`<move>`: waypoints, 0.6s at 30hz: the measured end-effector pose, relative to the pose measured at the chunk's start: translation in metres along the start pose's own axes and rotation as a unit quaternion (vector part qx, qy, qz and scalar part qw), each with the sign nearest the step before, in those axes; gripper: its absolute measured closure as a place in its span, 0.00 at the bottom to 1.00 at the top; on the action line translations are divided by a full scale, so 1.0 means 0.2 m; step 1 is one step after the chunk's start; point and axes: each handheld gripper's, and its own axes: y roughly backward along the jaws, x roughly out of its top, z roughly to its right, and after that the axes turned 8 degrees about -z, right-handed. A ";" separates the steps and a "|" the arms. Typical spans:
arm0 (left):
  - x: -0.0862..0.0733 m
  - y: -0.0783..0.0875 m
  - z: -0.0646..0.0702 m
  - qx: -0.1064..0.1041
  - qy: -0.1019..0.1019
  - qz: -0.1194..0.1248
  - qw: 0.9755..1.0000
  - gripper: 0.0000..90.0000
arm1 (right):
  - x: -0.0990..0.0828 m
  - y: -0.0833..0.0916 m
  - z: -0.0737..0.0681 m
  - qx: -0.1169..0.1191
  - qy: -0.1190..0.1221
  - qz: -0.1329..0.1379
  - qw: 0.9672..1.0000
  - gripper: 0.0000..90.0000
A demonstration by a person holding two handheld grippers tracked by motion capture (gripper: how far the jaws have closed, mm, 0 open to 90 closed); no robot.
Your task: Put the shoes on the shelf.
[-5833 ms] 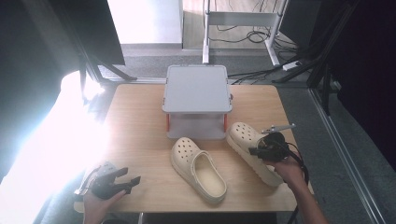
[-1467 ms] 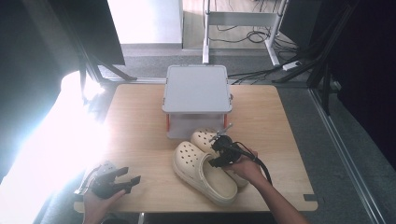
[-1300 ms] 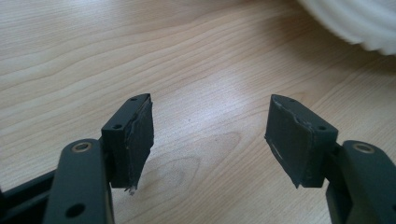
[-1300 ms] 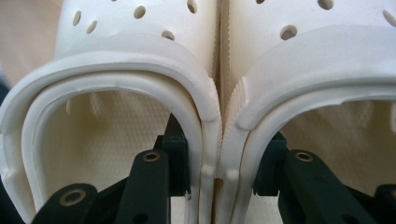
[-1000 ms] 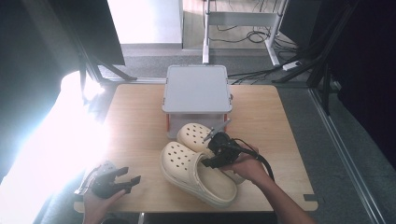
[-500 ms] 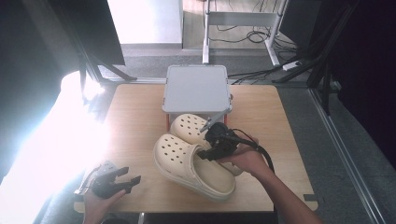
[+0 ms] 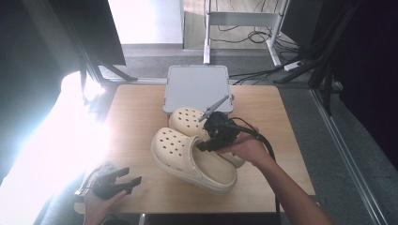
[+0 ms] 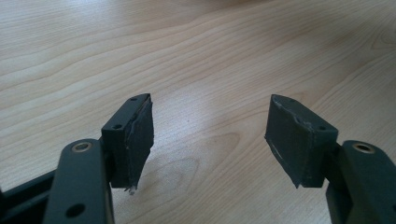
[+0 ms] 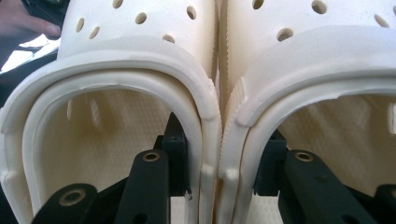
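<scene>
At the lower left of the high view, the left tongs (image 7: 126, 180) rest on the table (image 7: 136, 122), jaws spread wide with nothing between them. Near the centre, the right tongs (image 7: 206, 143) pinch the two cream clogs (image 7: 187, 154) together, one jaw inside each. Beyond them stands a grey box (image 7: 197, 86).

Wooden table (image 7: 136, 112), grey carpet floor (image 7: 328, 98), white desk frame (image 7: 244, 18), glare at left
</scene>
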 end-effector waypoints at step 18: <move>0.00 0.00 0.00 -0.001 0.001 0.002 1.000 0.37 | 0.07 0.10 -0.06 0.012 0.024 0.009 1.000 0.73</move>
